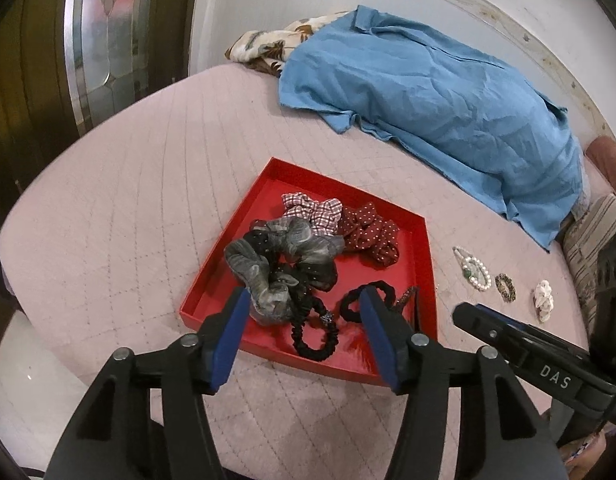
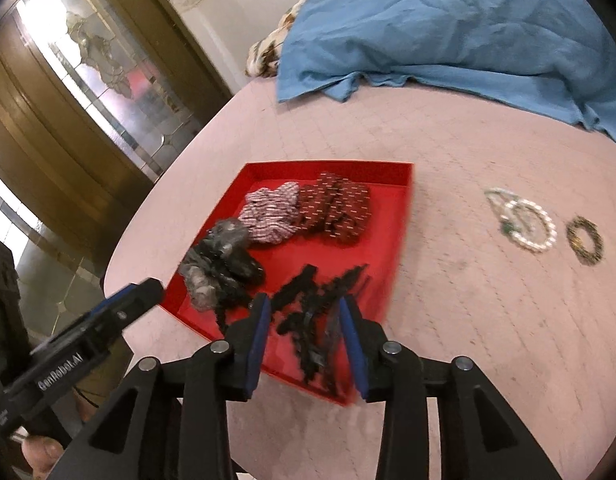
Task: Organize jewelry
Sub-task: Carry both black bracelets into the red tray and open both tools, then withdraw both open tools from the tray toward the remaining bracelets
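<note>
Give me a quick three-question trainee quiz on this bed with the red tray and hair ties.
1. True or false: the white pearl bracelet lies inside the shallow red tray.
2. Which scrunchie lies beside the dark red polka-dot scrunchie? A) red-and-white checked scrunchie B) blue C) yellow
3. Fill in: the jaws of the left gripper stand ____.

Key: 1 false, it lies on the pink quilted bed cover; 2 A; 3 open.

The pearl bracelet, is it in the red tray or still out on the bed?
Out. The pearl bracelet lies on the pink bedcover, right of the red tray, clear of its wall.
</note>
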Demonstrator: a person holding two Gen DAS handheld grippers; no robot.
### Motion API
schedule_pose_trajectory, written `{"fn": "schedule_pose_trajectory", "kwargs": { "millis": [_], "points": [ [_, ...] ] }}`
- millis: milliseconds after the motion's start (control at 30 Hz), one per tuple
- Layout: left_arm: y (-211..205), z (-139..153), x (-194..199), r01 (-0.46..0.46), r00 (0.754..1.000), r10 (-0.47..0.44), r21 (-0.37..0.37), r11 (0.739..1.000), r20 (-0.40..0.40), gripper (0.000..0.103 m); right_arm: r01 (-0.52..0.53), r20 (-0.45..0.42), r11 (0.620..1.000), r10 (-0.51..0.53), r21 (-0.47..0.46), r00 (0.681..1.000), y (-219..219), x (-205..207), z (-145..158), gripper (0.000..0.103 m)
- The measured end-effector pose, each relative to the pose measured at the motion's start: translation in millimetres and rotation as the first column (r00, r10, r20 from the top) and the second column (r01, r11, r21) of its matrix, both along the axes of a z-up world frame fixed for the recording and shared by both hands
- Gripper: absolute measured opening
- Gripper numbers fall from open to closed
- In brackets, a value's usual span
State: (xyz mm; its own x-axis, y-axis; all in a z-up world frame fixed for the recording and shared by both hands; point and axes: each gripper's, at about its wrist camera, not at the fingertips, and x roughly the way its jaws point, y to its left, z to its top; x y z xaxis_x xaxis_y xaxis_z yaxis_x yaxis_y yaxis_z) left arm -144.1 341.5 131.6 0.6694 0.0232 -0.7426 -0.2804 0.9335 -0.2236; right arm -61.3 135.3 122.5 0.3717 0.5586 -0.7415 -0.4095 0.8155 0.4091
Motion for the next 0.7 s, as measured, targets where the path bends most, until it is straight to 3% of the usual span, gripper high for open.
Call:
{"fn": "schedule_pose_trajectory", "kwargs": {
  "millis": [400, 700],
  "points": [
    [-37.2, 17.5, -7.0, 0.067, 0.998, -0.068, 0.096, 0.993, 0.007, 0.06, 0.135, 0.01, 0.99, -0.134, -0.045, 0.991, -96.3, -19.4, -12.0, 0.043],
    [-93.7, 9.3, 4.1, 0.205, 0.979, -0.201, 0.12, 0.971, -0.042, 0.06, 0.299, -0.038, 0.954, -0.3, -0.033, 0.953, -189.1, -20.5, -34.9, 0.043]
  ]
}}
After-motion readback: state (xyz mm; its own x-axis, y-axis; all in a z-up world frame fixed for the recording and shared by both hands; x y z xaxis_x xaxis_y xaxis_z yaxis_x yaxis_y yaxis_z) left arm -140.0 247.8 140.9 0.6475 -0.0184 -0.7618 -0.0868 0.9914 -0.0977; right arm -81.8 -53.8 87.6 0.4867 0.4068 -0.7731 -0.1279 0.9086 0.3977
